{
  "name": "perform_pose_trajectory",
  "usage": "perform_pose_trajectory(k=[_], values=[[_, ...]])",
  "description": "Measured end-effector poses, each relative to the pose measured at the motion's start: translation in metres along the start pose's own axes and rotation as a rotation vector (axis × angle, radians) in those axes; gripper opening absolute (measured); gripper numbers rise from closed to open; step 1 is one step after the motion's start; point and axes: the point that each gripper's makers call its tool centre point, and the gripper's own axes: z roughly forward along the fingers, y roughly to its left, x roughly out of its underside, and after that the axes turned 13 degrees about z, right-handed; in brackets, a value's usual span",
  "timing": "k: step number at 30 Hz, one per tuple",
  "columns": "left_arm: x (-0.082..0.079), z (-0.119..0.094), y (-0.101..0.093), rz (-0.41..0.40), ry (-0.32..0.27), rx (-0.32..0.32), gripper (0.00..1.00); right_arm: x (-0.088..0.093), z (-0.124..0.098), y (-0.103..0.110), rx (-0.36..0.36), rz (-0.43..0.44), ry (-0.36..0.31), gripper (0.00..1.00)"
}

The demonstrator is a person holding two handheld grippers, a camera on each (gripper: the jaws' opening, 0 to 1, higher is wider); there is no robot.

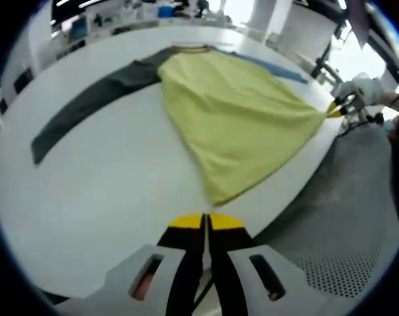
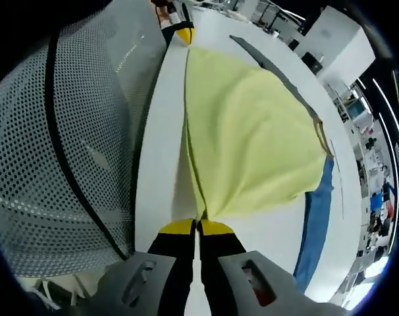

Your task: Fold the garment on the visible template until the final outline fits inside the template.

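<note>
A yellow garment [image 1: 239, 118] lies spread on the white table [image 1: 107, 184], with a dark grey sleeve [image 1: 87, 105] stretched out to the left and a blue strip of cloth [image 1: 272, 66] along its far side. My left gripper [image 1: 205, 221] is shut, its tips just short of the near hem corner, with nothing seen between them. My right gripper [image 2: 198, 227] is shut on the other hem corner of the garment [image 2: 252, 138], which pinches to a point at its tips. The right gripper [image 1: 338, 108] also shows in the left gripper view, and the left gripper [image 2: 182, 31] in the right gripper view.
A grey mesh chair [image 2: 68, 131] stands close against the table edge beside my right gripper; the chair [image 1: 357, 197] appears at lower right in the left gripper view. A gloved hand [image 1: 365, 89] holds the right gripper. Shelves and equipment line the far end of the room.
</note>
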Motion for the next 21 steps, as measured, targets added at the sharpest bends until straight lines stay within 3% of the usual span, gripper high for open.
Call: perform_pose_trajectory(k=[8,12,17,19,20,21], values=[[-0.025,0.005,-0.008,-0.017,-0.078,0.024,0.0,0.0,0.004,0.004,-0.003,-0.25,0.054,0.02],[-0.031,0.011,-0.013,0.007,-0.08,0.04,0.0,0.004,0.005,0.006,-0.025,-0.384,0.082,0.02],[-0.027,0.019,-0.016,0.046,-0.037,0.05,0.0,0.001,0.002,0.003,-0.012,-0.288,0.048,0.03],[-0.024,0.021,-0.016,0.043,-0.022,0.051,0.0,0.0,0.0,0.005,-0.01,-0.204,0.023,0.04],[-0.023,0.022,-0.017,0.041,-0.015,0.053,0.0,-0.002,-0.002,0.006,-0.009,-0.117,-0.009,0.05],[-0.021,0.023,-0.017,0.038,-0.001,0.055,0.0,-0.002,-0.003,0.006,-0.008,-0.1,-0.015,0.05]])
